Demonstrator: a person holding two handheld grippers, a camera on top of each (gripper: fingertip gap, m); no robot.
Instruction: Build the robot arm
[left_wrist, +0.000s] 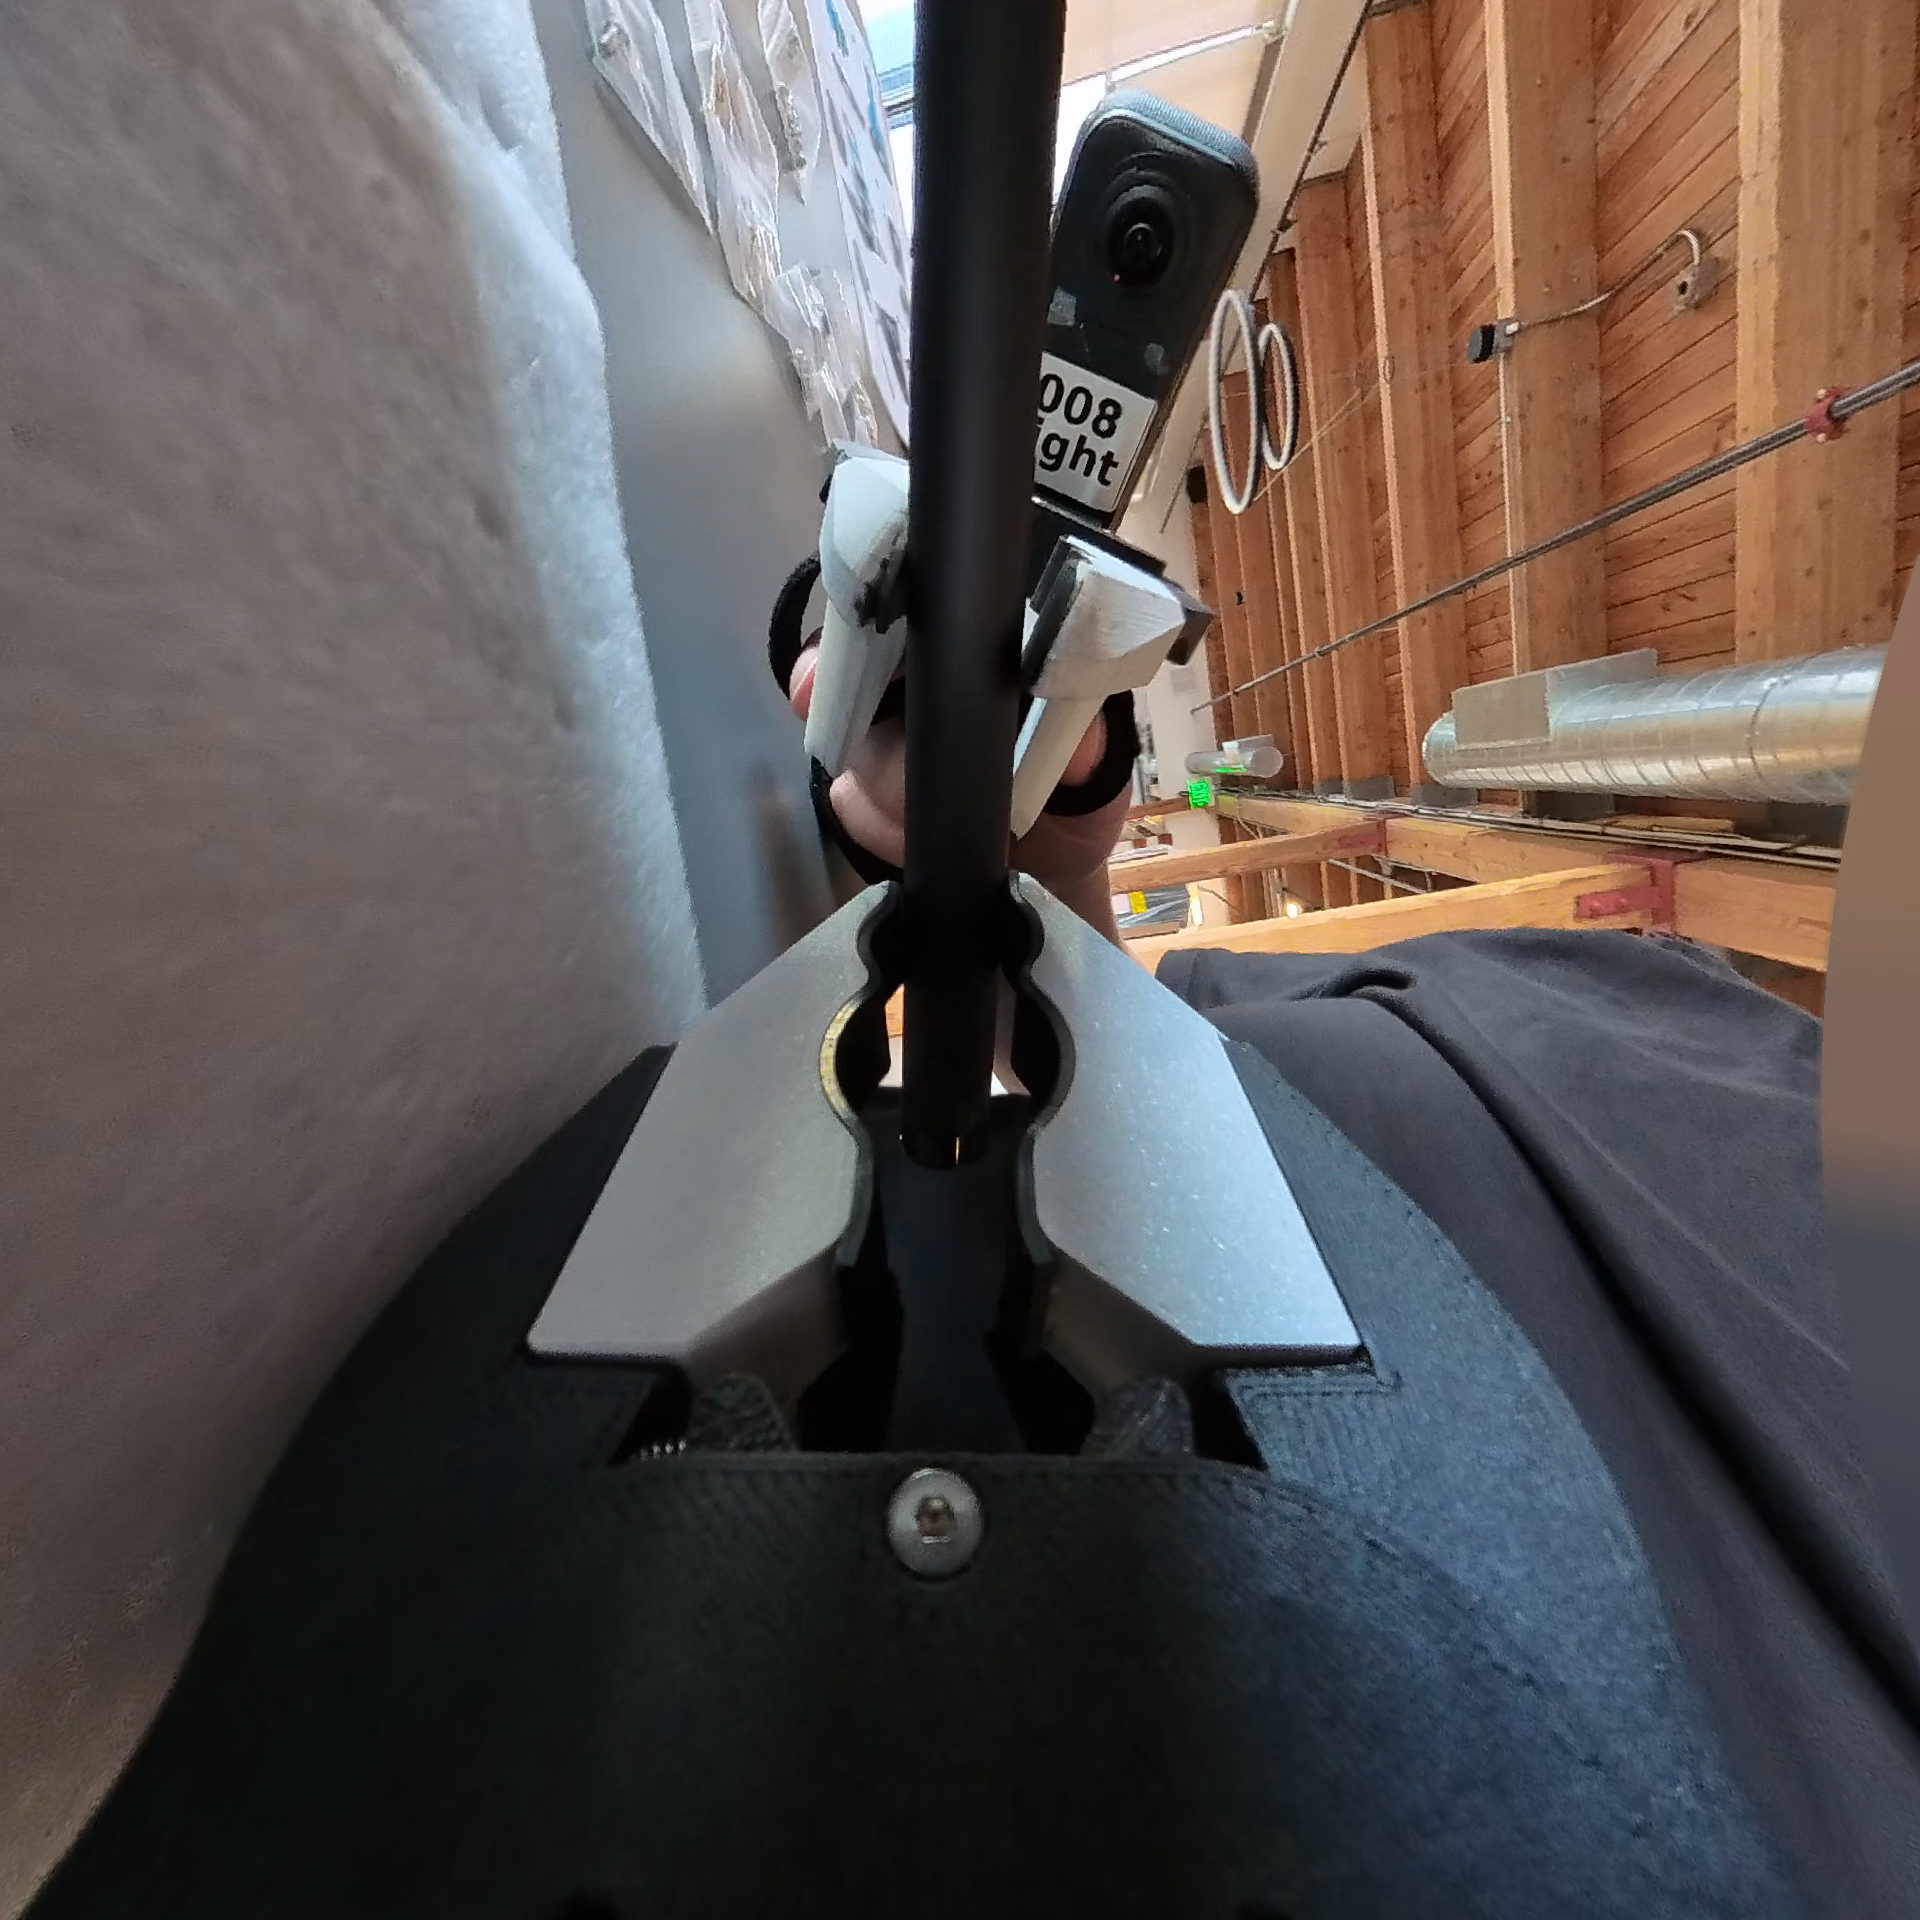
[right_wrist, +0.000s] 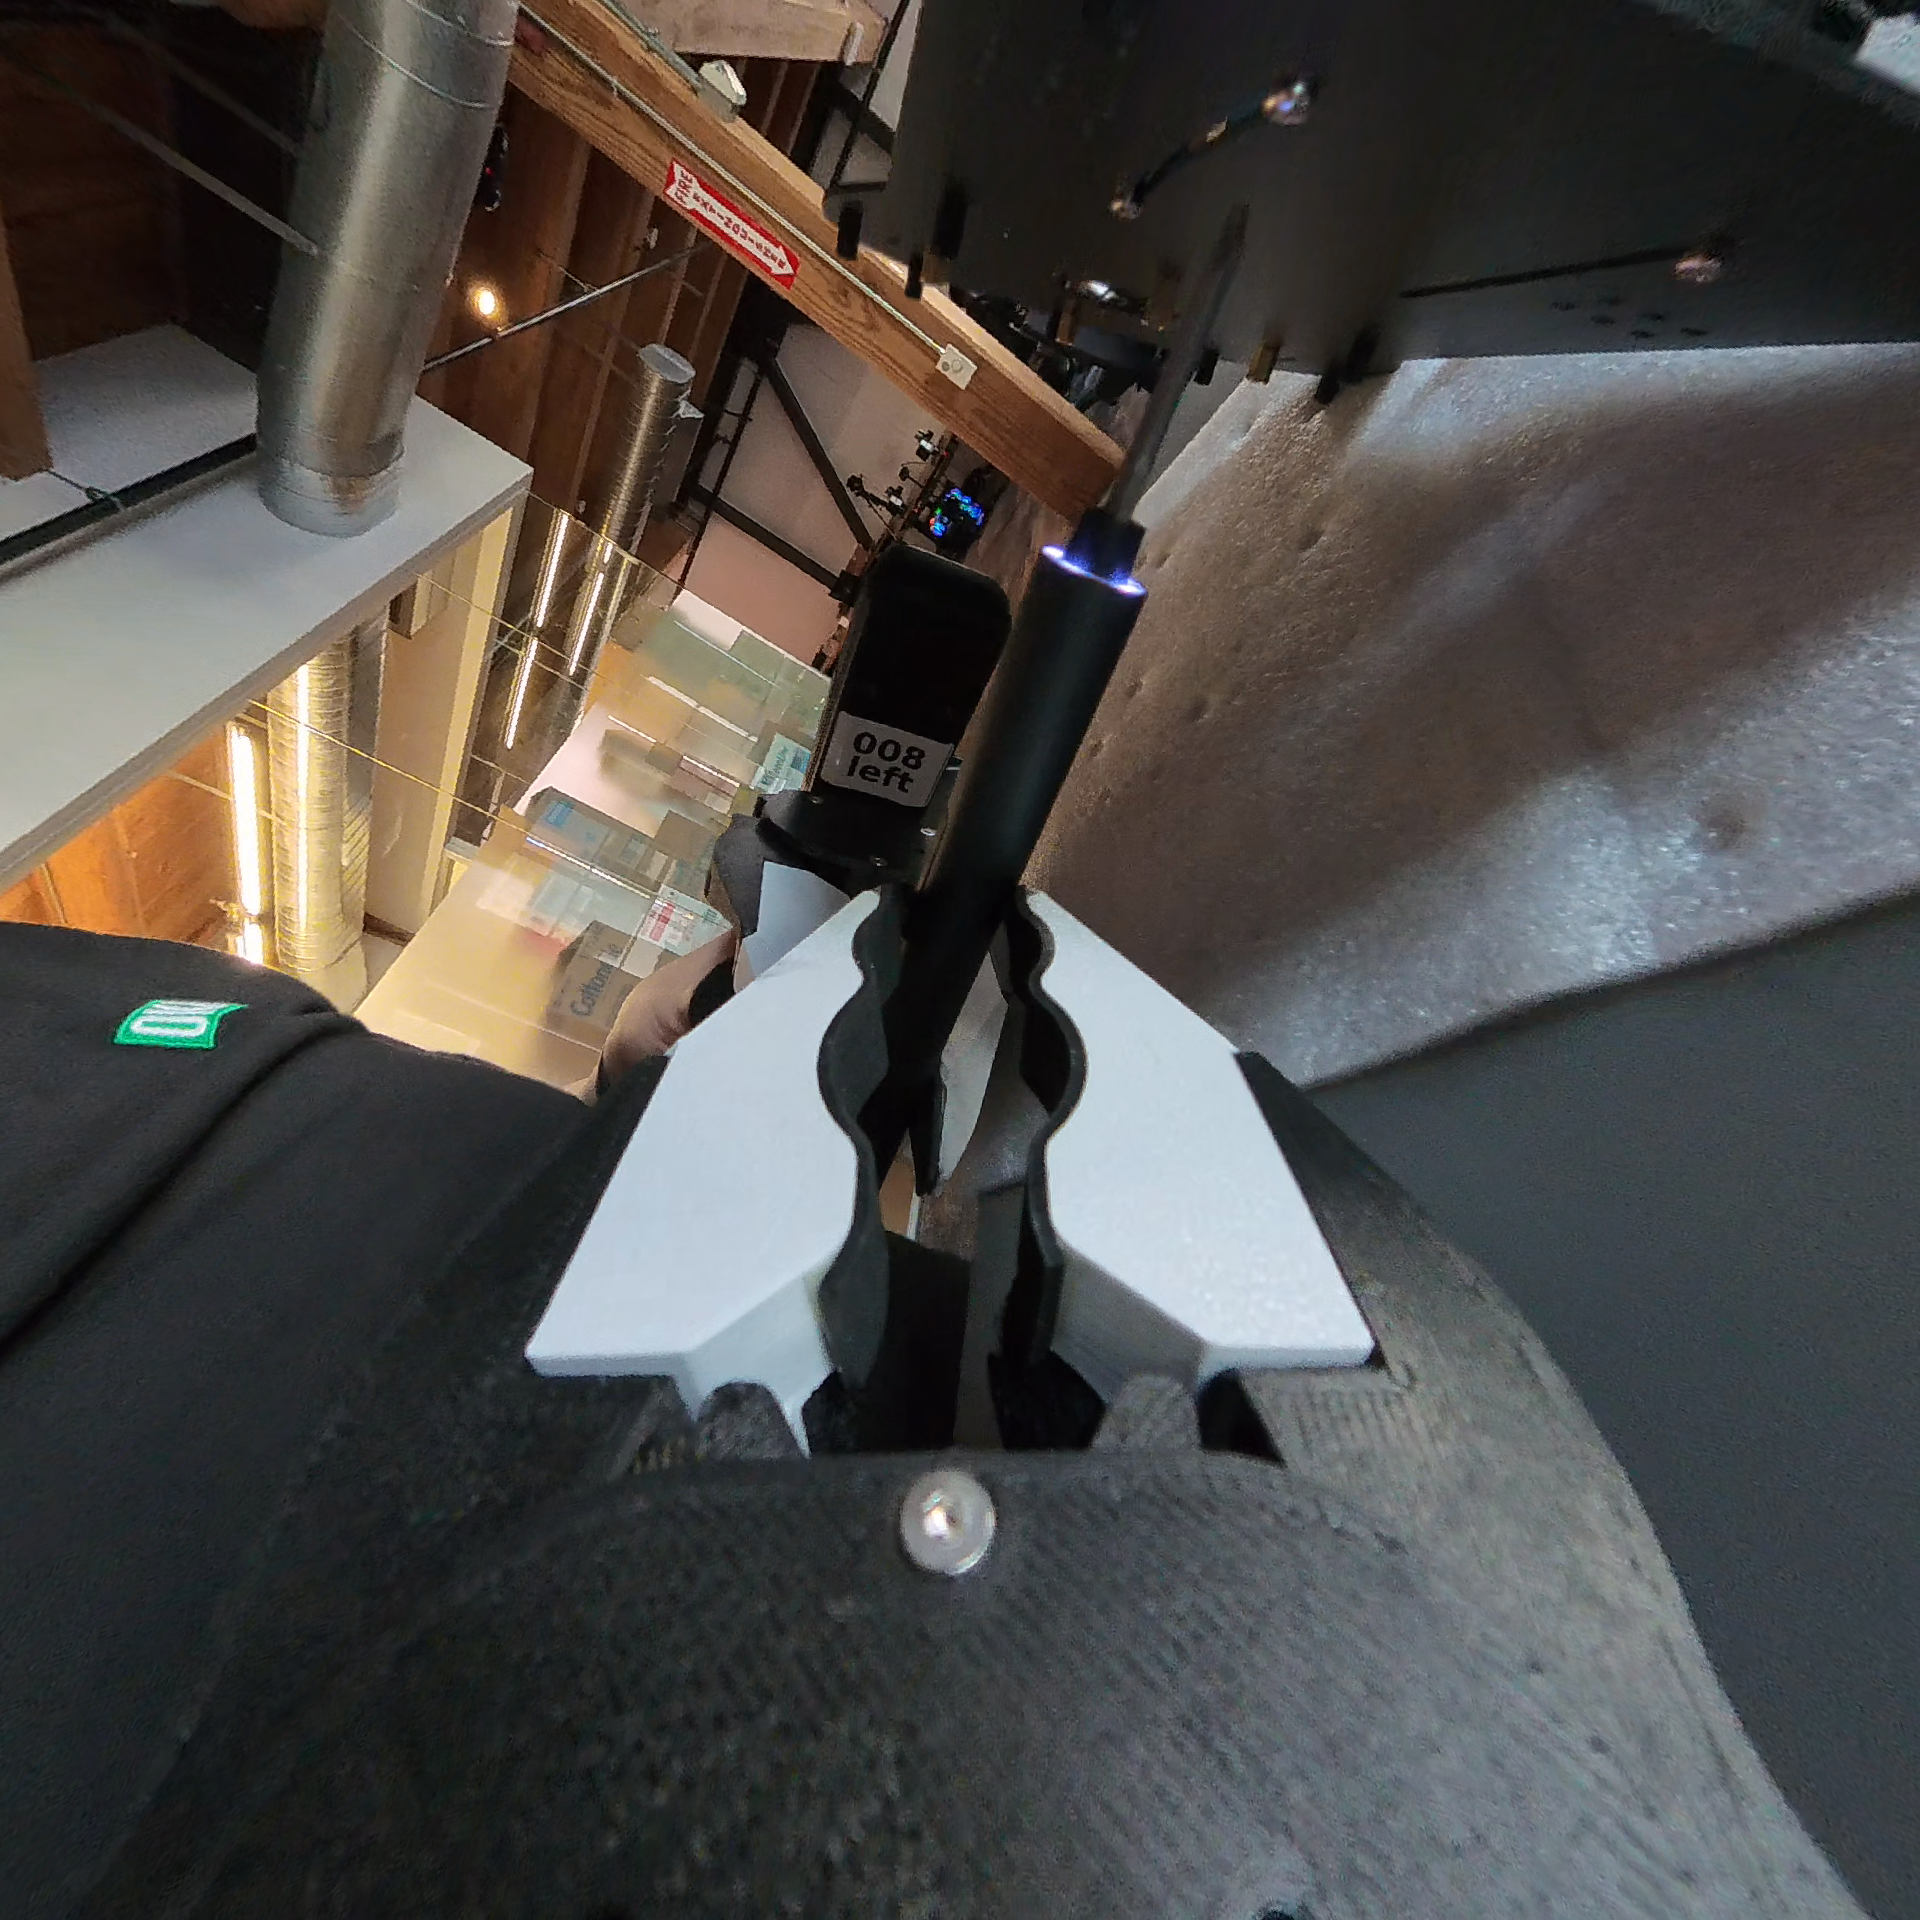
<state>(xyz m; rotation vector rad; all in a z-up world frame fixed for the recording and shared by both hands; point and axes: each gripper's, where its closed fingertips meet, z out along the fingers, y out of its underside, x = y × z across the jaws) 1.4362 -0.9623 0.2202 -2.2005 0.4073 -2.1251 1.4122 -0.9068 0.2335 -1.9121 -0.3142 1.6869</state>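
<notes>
The white foam sheet (left_wrist: 291, 623) fills the whole 9 o'clock side of the left wrist view; in the right wrist view the same foam sheet (right_wrist: 1507, 675) lies at 3 o'clock, under a dark metal plate (right_wrist: 1351, 156) with screws and standoffs at 12 o'clock. This plate shows only in the right wrist view. A person's dark sleeve (left_wrist: 1558, 1195) sits at 4 o'clock in the left view.

Both tongs are clamped on one long black electric screwdriver (left_wrist: 971, 520). The left tongs (left_wrist: 951, 914) grip its lower body near the rear end, and the body runs straight up to 12 o'clock, out of the picture. Farther up the same body, the right tongs (left_wrist: 961, 634) also close on it, with a hand (left_wrist: 873, 800) behind them.

The right wrist view shows what the left one hides: past the right tongs (right_wrist: 951, 925) the screwdriver (right_wrist: 1039, 748) ends in a lit ring, and its thin bit (right_wrist: 1174, 364) reaches up to the plate. The left tongs (right_wrist: 774, 914) appear just at 10 o'clock of them, partly hidden.
</notes>
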